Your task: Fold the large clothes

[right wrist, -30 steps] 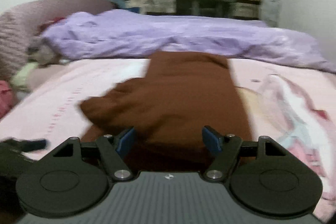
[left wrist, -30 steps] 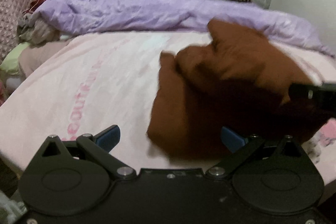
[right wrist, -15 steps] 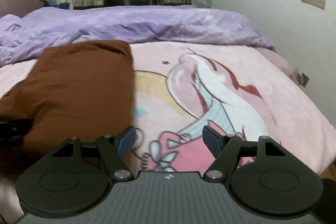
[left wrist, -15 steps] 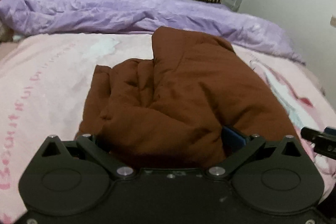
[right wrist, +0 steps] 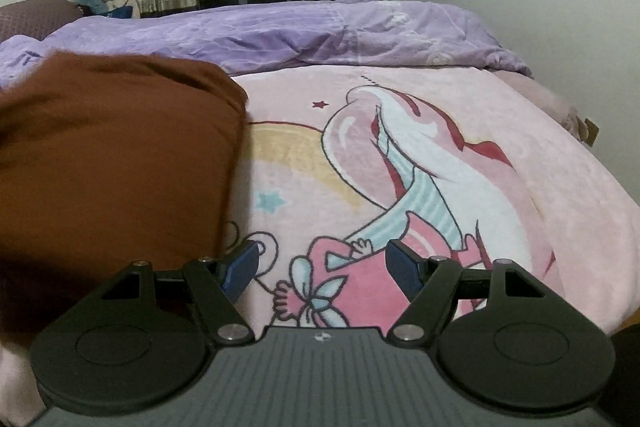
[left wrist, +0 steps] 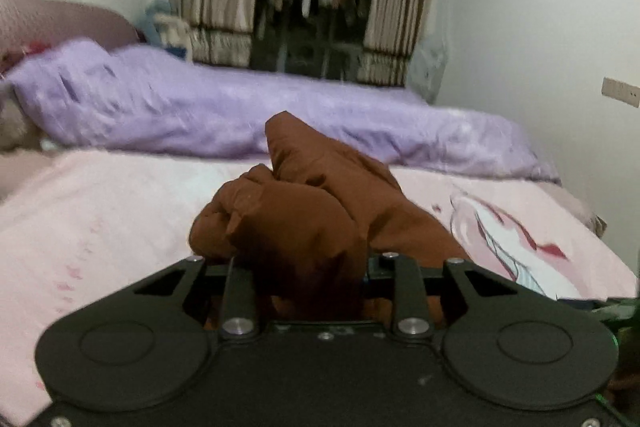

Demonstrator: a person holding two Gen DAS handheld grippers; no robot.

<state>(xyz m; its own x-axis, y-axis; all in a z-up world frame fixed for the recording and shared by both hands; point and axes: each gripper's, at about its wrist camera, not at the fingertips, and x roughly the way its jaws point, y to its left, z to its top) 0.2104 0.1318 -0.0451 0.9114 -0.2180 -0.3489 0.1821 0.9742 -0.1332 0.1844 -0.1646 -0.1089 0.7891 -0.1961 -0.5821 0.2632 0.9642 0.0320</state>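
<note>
Judging by the bunched cloth, the folding is at an early stage. On the pink blanket (right wrist: 500, 187), the brown garment (left wrist: 320, 211) lies nearer than the purple duvet (left wrist: 240, 115). The left gripper (left wrist: 304, 275) has just been closing its jaws, and they now pinch a crumpled wad of that garment, which rises into a lump in front of it. Beside the garment's right edge, the right gripper (right wrist: 322, 265) hangs over the blanket with jaws spread and nothing between them. No flat, squared fold shows yet; smoothing and every tidy fold appear left.
</note>
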